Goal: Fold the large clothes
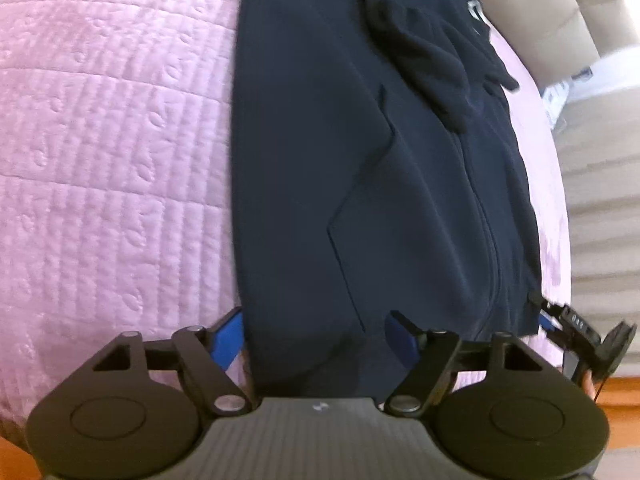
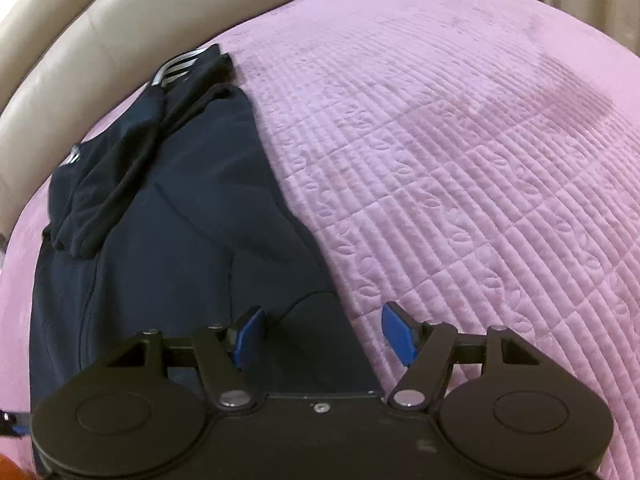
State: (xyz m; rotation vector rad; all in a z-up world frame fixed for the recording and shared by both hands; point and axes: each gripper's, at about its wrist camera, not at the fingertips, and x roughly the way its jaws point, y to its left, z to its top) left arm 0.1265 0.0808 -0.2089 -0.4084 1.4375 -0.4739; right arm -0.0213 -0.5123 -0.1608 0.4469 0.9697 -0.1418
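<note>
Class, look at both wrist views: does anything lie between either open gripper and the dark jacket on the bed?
Nothing visible does. The left gripper and right gripper both straddle edges of the jacket on the pink quilt.

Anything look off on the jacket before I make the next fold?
One thing: a sleeve lies bunched and crooked across the upper part of the dark jacket, not flat. Otherwise the jacket sits smooth on the pink quilt.

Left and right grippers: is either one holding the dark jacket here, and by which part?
Neither. The left gripper and right gripper both stand open over the jacket's near hem, pads not pressing on it.
</note>
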